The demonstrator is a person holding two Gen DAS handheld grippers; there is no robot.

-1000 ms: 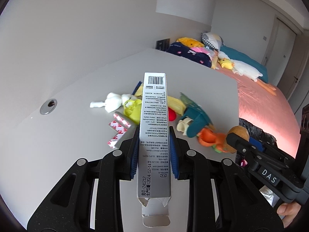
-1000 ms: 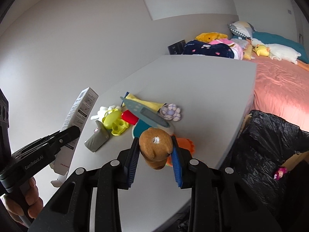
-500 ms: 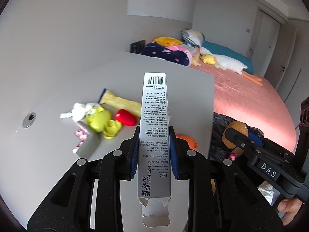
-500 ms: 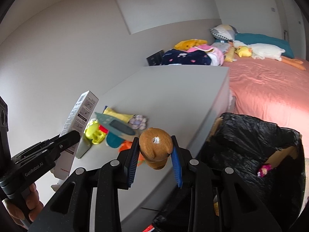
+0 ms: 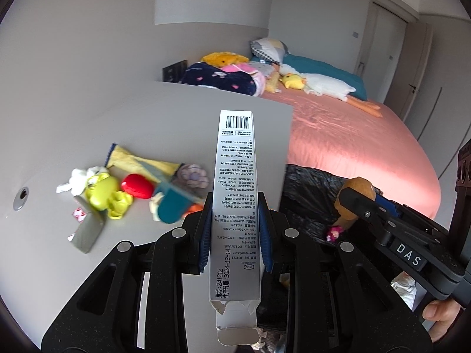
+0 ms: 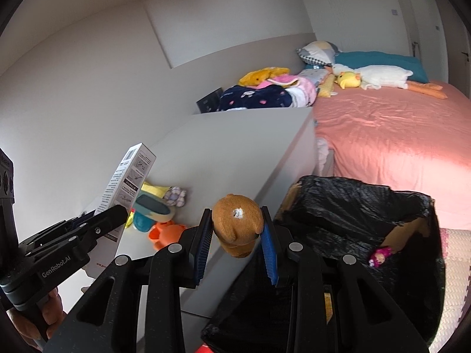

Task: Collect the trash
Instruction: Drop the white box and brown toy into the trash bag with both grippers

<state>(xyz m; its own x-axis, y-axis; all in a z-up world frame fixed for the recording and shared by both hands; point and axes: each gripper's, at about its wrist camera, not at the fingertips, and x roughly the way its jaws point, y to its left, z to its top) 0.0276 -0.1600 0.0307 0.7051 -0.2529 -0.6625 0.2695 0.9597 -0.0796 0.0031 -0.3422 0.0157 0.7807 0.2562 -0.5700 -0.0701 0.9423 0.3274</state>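
The long silver carton stands at frame centre, clamped between the left gripper pads. The right gripper clamps a brown plush toy at lower centre, beside the black-lined bin at lower right. Toys litter the grey desk at left.

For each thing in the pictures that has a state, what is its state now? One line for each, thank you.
Left tongs: shut on the silver box.
Silver box: held upright, its bottom flap open.
Right tongs: shut on the brown plush toy.
Brown plush toy: held in the air, by the bin's near rim.
Black-lined bin: open, a small pink toy inside.
Red toy: lying on the table.
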